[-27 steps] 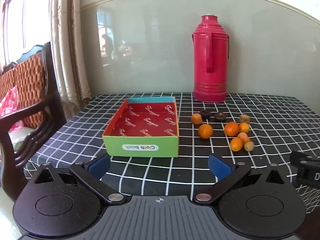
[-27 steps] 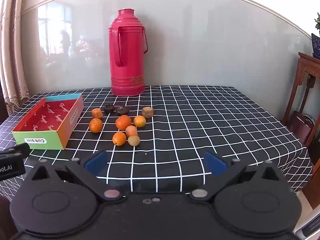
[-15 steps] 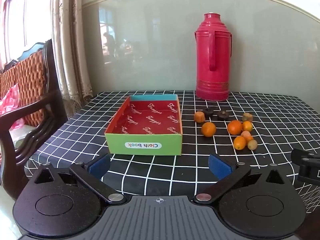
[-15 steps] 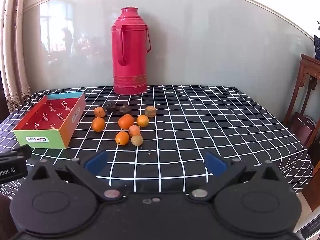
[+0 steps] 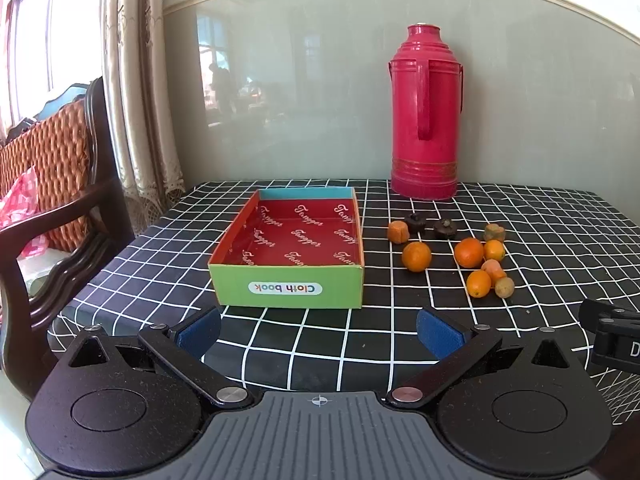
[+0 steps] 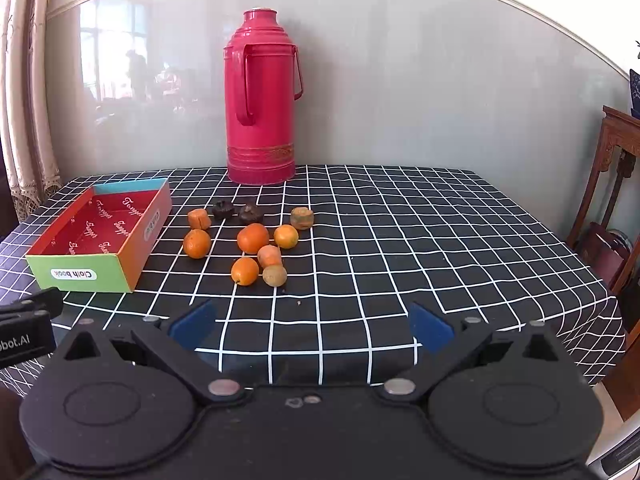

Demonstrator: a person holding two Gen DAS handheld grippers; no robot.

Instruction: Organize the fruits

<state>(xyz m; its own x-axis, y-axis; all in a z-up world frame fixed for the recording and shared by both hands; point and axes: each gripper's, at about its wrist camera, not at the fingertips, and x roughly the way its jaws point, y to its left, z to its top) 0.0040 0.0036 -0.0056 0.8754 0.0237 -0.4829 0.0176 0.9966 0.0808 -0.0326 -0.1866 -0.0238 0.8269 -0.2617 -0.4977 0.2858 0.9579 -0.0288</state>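
Change: since the earlier frames both my claws have tipped slightly; box and fruit sit a little lower in view, nothing on the table moved.
Left claw (image 5: 318, 330): jaws spread fully, empty.
Right claw (image 6: 312, 326): jaws spread fully, empty.
Fruit (image 6: 253, 238): loose cluster of oranges and smaller pieces, ahead and slightly left of my right claw, apart from it; the nearer hand, I judge.
Box (image 5: 289, 247): empty, directly ahead of my left claw, long axis running away from me, left of the fruit.
Surface: black checked tablecloth (image 6: 400, 240), flat.
Room: red flask (image 6: 260, 96) at the back wall; wooden chair (image 5: 52, 184) at left.
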